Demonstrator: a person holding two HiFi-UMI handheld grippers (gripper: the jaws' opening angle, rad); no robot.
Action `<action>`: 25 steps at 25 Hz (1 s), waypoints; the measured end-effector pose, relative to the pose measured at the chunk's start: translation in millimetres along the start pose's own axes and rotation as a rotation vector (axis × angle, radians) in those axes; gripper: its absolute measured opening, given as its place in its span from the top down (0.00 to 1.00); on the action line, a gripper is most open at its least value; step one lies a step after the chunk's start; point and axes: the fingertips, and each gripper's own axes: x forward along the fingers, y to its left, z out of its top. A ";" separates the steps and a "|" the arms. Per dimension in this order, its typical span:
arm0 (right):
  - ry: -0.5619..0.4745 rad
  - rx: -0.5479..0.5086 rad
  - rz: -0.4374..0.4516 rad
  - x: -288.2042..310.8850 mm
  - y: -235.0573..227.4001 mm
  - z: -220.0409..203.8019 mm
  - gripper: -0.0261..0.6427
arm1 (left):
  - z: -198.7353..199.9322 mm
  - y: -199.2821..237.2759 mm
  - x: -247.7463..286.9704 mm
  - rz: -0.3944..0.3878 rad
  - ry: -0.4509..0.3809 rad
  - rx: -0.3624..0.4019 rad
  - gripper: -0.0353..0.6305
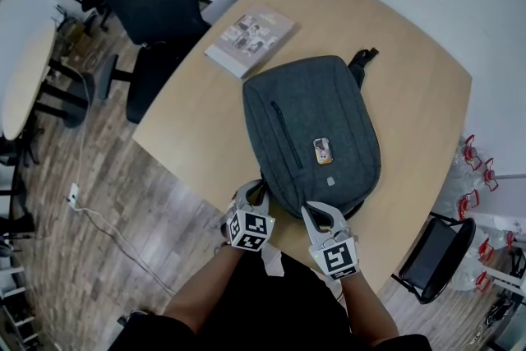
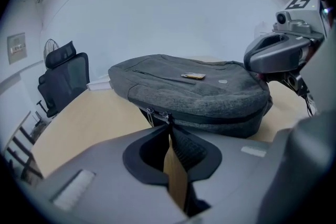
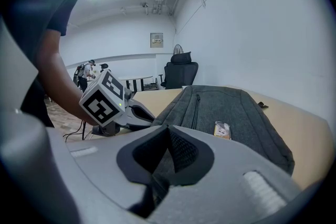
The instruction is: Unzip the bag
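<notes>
A dark grey backpack (image 1: 312, 127) lies flat on the wooden table (image 1: 411, 177), its zipped end towards me. My left gripper (image 1: 256, 190) is at the bag's near left corner. In the left gripper view its tips (image 2: 169, 124) meet right at the metal zipper pull (image 2: 160, 114), shut on it. My right gripper (image 1: 309, 210) sits at the near edge, just right of the left one. In the right gripper view its jaws (image 3: 167, 131) are shut, with grey bag fabric (image 3: 231, 107) pinched between them. The left gripper's marker cube (image 3: 105, 97) shows beside it.
A book (image 1: 249, 39) lies on the table beyond the bag's far left corner. A small printed tag (image 1: 322, 149) lies on top of the bag. Black office chairs (image 1: 152, 4) stand to the left of the table and another chair (image 1: 436, 255) at the lower right. A cable (image 1: 107, 226) runs across the floor.
</notes>
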 end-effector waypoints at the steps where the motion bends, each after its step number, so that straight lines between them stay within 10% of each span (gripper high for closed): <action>1: 0.000 0.001 0.001 -0.2 0.2 0.0 0.96 | 0.2 1.8 -0.6 0.001 -0.003 -0.012 0.90; 12: 0.055 -0.209 0.163 -10.3 17.4 6.8 0.95 | 0.4 0.6 -1.1 -0.110 -0.028 -0.124 0.91; 15: 0.159 -0.371 0.269 -11.9 26.9 -15.2 0.65 | -0.2 1.2 -2.2 -0.129 -0.025 -0.128 0.91; 25: 0.299 -0.510 0.309 -9.4 24.3 -51.5 0.89 | 1.4 1.5 -1.9 -0.164 -0.019 -0.079 0.91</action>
